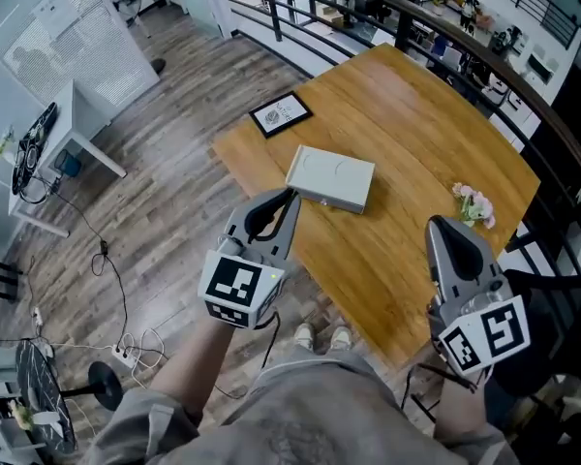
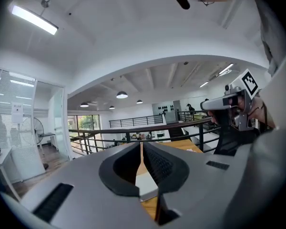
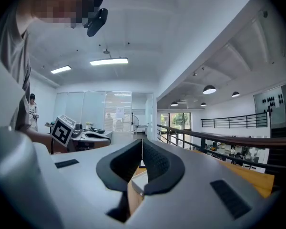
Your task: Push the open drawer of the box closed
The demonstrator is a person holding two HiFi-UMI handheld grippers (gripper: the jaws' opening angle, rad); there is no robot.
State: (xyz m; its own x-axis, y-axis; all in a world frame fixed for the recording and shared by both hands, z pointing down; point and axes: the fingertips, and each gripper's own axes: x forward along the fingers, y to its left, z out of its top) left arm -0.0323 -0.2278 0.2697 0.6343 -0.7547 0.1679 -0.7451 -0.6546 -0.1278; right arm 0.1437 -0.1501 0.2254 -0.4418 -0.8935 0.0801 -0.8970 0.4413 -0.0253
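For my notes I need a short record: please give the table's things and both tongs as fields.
table: wooden
box: white, mid-table; open or closed, cannot tell
picture frame: dark, far left corner
flowers: pink, right side
left tongs: shut, empty, tips at box's near left corner; contact unclear
right tongs: shut, empty, apart from box

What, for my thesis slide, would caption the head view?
Left gripper and right gripper, both shut, face a white box on a wooden table.
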